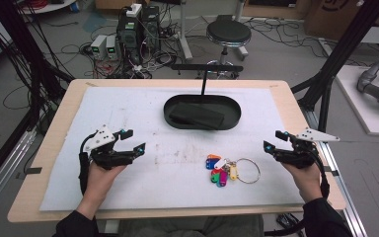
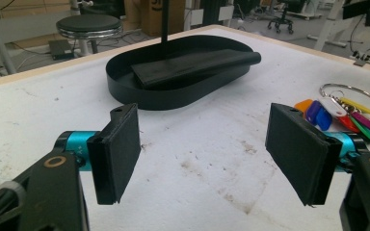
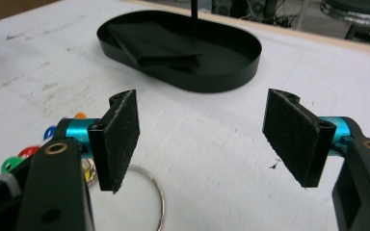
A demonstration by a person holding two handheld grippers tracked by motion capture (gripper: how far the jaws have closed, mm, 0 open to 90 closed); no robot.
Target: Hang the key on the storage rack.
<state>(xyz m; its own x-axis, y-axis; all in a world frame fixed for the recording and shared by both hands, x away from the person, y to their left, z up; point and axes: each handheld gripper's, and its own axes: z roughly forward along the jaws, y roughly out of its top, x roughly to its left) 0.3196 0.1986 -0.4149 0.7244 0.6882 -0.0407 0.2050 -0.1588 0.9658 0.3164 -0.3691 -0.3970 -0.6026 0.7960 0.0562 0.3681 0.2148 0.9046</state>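
- Your right tool (image 1: 278, 139) stood open and empty, just right of the bunch of coloured plastic key tags on a metal ring (image 1: 225, 170) lying near-right on the white worktop (image 1: 128, 113).
- Your left tool (image 1: 131, 140) was open too.
- Best approached low, jaws straddling the ring.

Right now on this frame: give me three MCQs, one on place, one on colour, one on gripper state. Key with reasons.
1. Where do the keys lie?
A. in the tray
B. on the mat, nearer the right gripper
C. between the left gripper's jaws

2. What colour is the tray?
A. black
B. white
C. red

3. How do the jaws of the right gripper stand?
A. shut on the keys
B. shut, empty
C. open, empty

Key:
1 B: the keys rest on the white mat, closer to the right gripper than to the left gripper.
2 A: the oval tray is black.
3 C: its pads stand wide apart over bare mat.
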